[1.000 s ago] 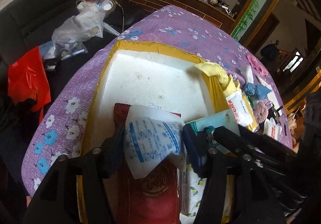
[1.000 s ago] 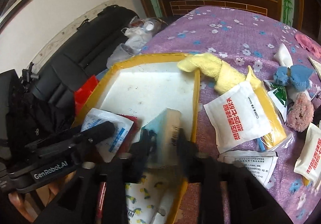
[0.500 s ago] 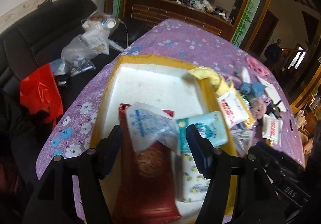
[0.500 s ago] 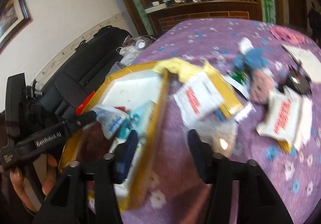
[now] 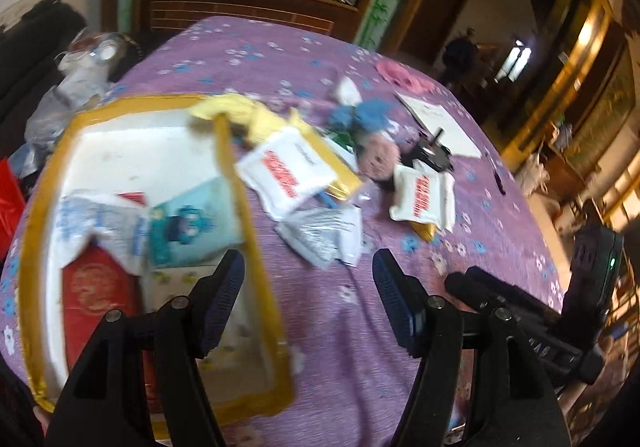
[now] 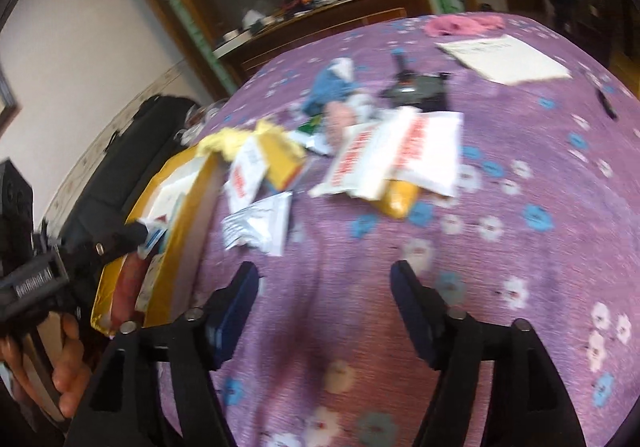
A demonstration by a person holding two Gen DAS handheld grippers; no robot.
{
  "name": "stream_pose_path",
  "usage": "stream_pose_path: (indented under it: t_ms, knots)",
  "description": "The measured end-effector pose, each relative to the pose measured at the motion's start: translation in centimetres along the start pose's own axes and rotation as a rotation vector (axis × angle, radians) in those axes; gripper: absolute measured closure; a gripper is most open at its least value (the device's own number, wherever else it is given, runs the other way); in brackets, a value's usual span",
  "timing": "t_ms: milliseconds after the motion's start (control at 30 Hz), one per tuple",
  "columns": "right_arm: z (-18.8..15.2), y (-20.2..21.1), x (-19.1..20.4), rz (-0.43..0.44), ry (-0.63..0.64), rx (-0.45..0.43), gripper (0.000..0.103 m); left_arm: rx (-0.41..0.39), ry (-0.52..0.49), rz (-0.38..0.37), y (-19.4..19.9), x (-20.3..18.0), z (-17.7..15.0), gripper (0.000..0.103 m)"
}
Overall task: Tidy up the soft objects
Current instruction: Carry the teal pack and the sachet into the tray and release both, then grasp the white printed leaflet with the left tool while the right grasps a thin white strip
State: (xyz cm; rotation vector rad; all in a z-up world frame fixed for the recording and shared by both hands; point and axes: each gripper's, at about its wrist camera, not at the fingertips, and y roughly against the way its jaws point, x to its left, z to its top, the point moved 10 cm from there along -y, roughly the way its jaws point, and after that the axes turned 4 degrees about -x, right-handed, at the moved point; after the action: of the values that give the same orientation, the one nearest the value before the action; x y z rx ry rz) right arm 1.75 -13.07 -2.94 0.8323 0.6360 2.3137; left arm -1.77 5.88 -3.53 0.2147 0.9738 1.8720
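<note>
Packets (image 5: 316, 235) on cloth ahead of both grippers (image 5: 308, 295) (image 6: 324, 307), apart; jaws wide, empty, right's just been opening

left wrist: you look down over tray (image 5: 256, 247) edge | right wrist: down at cloth (image 6: 500, 287) | shared: packets (image 5: 286, 173)

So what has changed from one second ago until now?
Both claws let go of their packets in the tray and swung right over the tablecloth. The right claw has just been opening; the left claw is open, both empty. The pile outside stayed.
</note>
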Motion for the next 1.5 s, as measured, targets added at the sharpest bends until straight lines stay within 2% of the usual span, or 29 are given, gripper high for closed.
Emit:
stream_pose_path:
  t_ms: [233,300,333,500,567,700,800,933,967,1033,1100,1133,1200,1367,1500]
  knots:
    - [1.7,1.3,-1.8,0.017,-0.058,-0.018,0.031,0.043,-0.036,0.008,-1.2,-1.7,-0.9,0.037]
    - [2.8,0.7,-1.6,0.029,-0.044,-0.030,0.039,0.050,-0.038,0.008,-1.2,-1.8,-1.1,0.037]
    - [3.4,0.4,-1.7,0.022,-0.042,-0.029,0.047,0.052,-0.040,0.010,-1.3,-1.8,-1.1,0.037]
    - [5.0,-2.4,-2.8,-0.004,-0.099,0.005,0.058,0.061,-0.054,0.021,-1.7,-1.9,-1.0,0.037]
    - [5.4,-3.8,-3.1,-0.002,-0.121,0.022,0.066,0.074,-0.067,0.026,-2.2,-1.9,-0.9,0.037]
    - [6.0,-5.7,-3.4,0.032,-0.144,0.024,0.078,0.110,-0.113,0.028,-3.7,-2.3,-0.2,0.037]
    - [5.8,-6.5,-3.6,0.056,-0.148,0.015,0.085,0.175,-0.172,0.041,-6.1,-2.5,0.3,0.037]
    - [5.4,-6.3,-3.7,0.096,-0.155,-0.014,0.094,0.272,-0.184,0.042,-9.3,-2.4,0.0,0.037]
    - [5.2,-6.0,-3.7,0.101,-0.158,-0.018,0.094,0.286,-0.200,0.042,-9.9,-2.5,0.0,0.037]
    - [4.9,-5.6,-3.9,0.105,-0.164,-0.029,0.094,0.327,-0.226,0.099,-10.9,-2.1,-0.4,0.037]
    - [4.6,-5.2,-4.0,0.107,-0.159,-0.031,0.094,0.348,-0.261,0.121,-11.3,-2.3,-0.7,0.036]
    - [4.5,-5.1,-4.1,0.100,-0.155,-0.034,0.094,0.353,-0.249,0.119,-11.2,-2.4,-0.7,0.036]
    - [4.3,-4.8,-4.2,0.091,-0.147,-0.040,0.094,0.362,-0.220,0.066,-10.7,-3.0,-1.0,0.036]
    - [3.8,-4.5,-4.5,0.099,-0.159,-0.037,0.094,0.388,-0.241,0.014,-9.1,-4.1,-2.7,0.036]
    - [3.3,-4.2,-5.1,0.103,-0.187,-0.030,0.094,0.353,-0.281,0.056,-9.0,-3.9,-2.2,0.035]
